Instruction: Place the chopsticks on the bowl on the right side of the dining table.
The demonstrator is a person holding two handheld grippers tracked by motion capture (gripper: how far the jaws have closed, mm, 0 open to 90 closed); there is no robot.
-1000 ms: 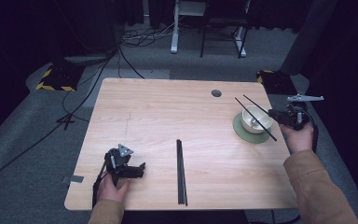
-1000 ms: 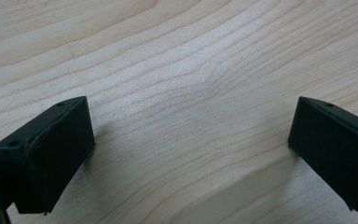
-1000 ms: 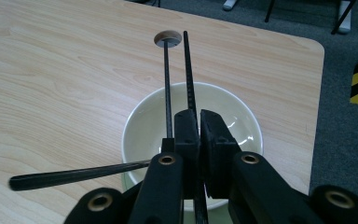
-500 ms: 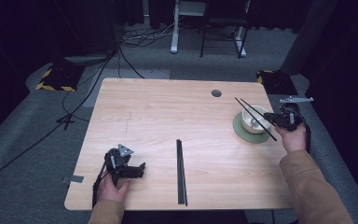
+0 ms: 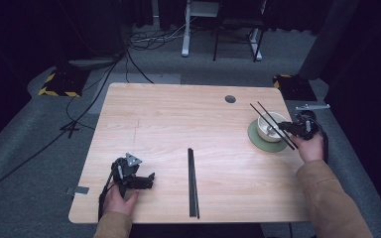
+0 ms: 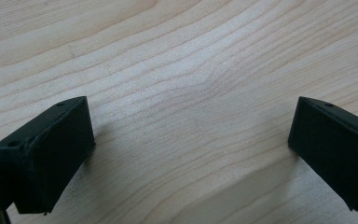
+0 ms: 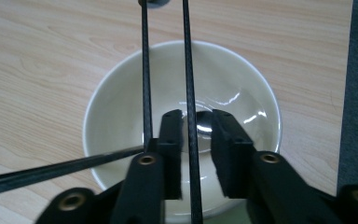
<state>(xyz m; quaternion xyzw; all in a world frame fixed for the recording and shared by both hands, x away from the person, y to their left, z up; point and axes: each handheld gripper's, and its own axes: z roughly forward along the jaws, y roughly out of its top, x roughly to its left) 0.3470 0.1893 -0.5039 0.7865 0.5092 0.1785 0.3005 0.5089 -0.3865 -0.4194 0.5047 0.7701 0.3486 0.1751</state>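
A white bowl stands on a round green saucer near the right edge of the wooden table. In the right gripper view the bowl is glossy inside and holds no food or liquid that can be made out; only highlights show on its bottom. Two thin black chopsticks lie across its rim, side by side and slanting from the upper left to the lower right in the high view, their far tips reaching past the bowl toward a small dark round hole in the table.

The right claw sits at the near end of these chopsticks, above the bowl. In the right gripper view its jaws have just been opening: the right claw stands a little apart, one chopstick runs through the gap between the pads without being pressed, and the other chopstick passes just outside the left pad. A third dark rod crosses low at the left of that view, its nature unclear.

A second pair of black chopsticks lies on the bare table near the front edge, close together and pointing away from the person, well apart from the bowl.

The left claw rests on the table at the front left, held in the person's left hand. In the left gripper view its jaws are spread wide over plain wood grain, with nothing between them.
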